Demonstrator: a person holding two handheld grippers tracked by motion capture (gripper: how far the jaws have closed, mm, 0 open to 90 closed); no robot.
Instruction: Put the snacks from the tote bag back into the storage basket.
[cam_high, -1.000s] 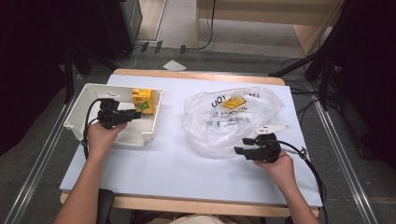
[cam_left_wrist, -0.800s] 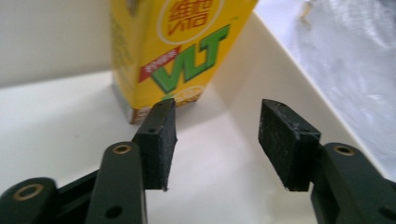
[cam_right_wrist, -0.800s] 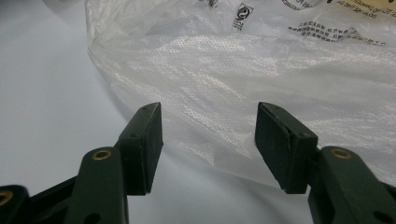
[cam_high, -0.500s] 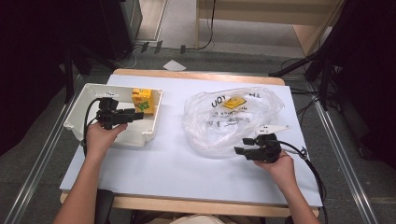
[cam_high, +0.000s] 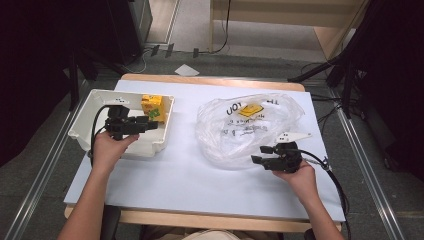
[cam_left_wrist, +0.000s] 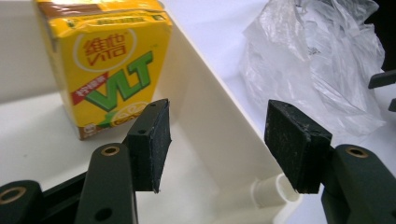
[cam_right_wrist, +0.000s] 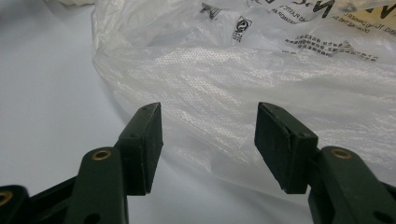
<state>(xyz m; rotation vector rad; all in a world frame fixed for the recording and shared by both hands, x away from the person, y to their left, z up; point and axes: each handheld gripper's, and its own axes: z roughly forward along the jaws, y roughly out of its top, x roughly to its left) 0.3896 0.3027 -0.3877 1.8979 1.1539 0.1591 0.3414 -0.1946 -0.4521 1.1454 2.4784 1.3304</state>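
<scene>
My left gripper (cam_left_wrist: 212, 140) jaws have just been opening, now wide w/ nothing between; yellow drink carton (cam_left_wrist: 105, 65) stands upright in the white bin (cam_left_wrist: 219, 135), just ahead. Right gripper (cam_right_wrist: 208, 144) wide too, empty, at edge of plastic bag (cam_right_wrist: 261, 88). Risk: a left jaw clips the carton on pullback & tips it, or right snags loose film.

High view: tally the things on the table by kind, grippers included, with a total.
Yellow drink carton: 1
White bin: 1
Clear plastic bag: 1
Grippers: 2, the left gripper and the right gripper
Total: 5
</scene>
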